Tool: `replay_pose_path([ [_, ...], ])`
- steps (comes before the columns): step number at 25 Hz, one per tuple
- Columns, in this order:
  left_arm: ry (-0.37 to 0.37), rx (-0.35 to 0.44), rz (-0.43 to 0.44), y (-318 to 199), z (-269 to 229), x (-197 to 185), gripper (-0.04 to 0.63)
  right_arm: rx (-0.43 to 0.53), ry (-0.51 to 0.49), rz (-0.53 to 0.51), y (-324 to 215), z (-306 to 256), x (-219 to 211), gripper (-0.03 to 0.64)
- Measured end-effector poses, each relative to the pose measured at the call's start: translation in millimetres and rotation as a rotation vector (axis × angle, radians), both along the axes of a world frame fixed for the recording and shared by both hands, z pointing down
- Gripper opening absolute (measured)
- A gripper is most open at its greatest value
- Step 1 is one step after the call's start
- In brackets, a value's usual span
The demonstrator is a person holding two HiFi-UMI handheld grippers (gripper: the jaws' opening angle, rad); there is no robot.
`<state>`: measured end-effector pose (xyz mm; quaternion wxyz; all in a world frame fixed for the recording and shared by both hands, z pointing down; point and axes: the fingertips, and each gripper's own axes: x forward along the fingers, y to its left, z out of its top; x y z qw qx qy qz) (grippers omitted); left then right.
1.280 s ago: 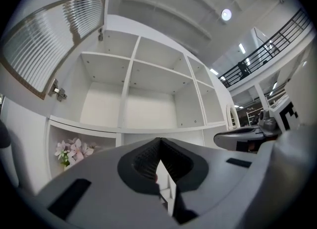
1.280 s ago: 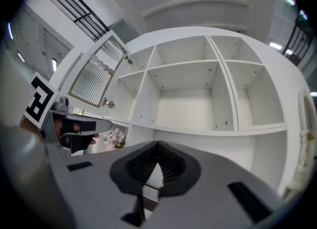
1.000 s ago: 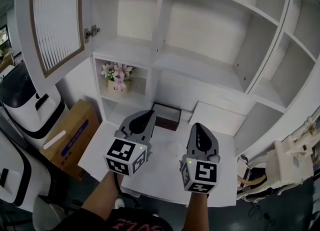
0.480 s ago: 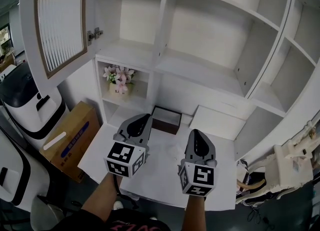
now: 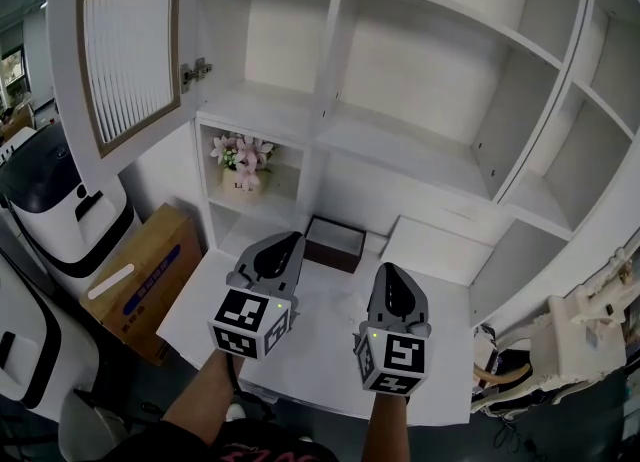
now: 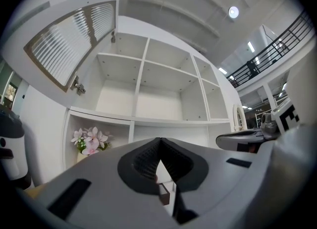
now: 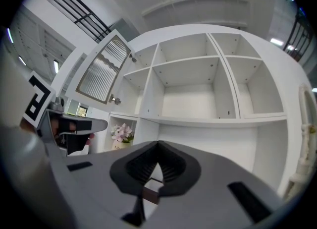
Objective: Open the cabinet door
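Note:
The white cabinet door with a ribbed glass panel stands swung wide open at the upper left, hinged to the shelf unit; it shows too in the left gripper view and the right gripper view. My left gripper hangs shut and empty over the white table, well below and right of the door. My right gripper is beside it, jaws together, holding nothing. Both point at the open shelves.
A vase of pink flowers sits in the lower left cubby. A dark brown box lies on the table under the shelves. A cardboard box and a white machine stand at the left, more equipment at the right.
Both grippers have stayed almost in place. The head view has tilted slightly, so the shelves and door sit a little lower in the picture.

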<state>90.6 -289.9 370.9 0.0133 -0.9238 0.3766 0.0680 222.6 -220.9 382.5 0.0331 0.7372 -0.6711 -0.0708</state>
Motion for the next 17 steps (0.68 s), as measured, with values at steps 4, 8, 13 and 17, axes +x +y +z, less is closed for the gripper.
replay_pose_path([
  [4,0.012,-0.013,0.004,-0.7,0.3,-0.5,0.009,-0.007,-0.002,-0.004,-0.9,2.2,-1.4,0.020],
  [8,0.003,-0.005,-0.004,0.5,2.6,-1.8,0.009,-0.010,-0.002,-0.006,-1.2,2.7,-2.3,0.020],
  [13,-0.002,-0.015,-0.002,-0.9,4.9,-0.9,0.009,-0.013,0.002,-0.007,-1.7,2.5,-3.2,0.020],
  [17,-0.001,-0.017,-0.008,-1.2,4.8,-2.9,0.009,-0.015,0.008,-0.008,-1.7,2.3,-3.6,0.020],
])
